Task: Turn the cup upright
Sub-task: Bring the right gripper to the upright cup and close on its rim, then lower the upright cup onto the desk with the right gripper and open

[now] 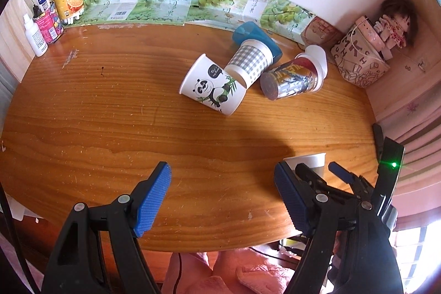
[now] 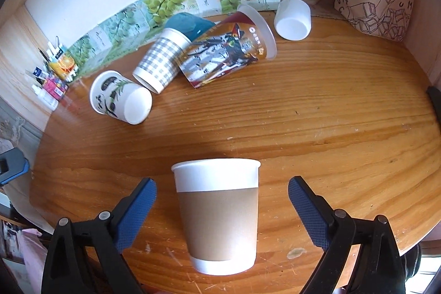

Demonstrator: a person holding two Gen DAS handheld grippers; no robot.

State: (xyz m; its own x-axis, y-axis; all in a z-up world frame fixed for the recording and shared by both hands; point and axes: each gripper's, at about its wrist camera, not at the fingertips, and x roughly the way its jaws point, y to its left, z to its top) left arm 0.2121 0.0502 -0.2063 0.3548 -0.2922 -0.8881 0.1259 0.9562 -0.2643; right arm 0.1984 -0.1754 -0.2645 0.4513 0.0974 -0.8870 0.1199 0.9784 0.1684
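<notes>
Brown kraft paper wraps the cup (image 2: 217,216) that stands upright, mouth up, near the front edge of my wooden table (image 2: 344,115). In the right wrist view it sits between the blue pads of my right gripper (image 2: 222,214), whose jaws are spread wide, a clear gap on each side of the cup, touching nothing. The left wrist view shows only that cup's white rim (image 1: 306,159) peeking out behind my right tool (image 1: 325,178); its sleeve and base are hidden there.

My left gripper (image 1: 223,200) hovers over bare wood at the front edge, jaws equally wide apart and holding nothing.

Farther back, toppled cups lie in a cluster: a panda cup (image 1: 213,86), a grey checked cup (image 1: 249,62) resting against a blue cup (image 1: 255,36), and a printed cup with a clear lid (image 1: 292,77). The right wrist view shows one more, a plain white cup (image 2: 292,18) near the wall, which the left view mostly hides behind the printed one. Only the left view shows the doll (image 1: 397,24) in the corner above the lettered bag (image 1: 358,62).
</notes>
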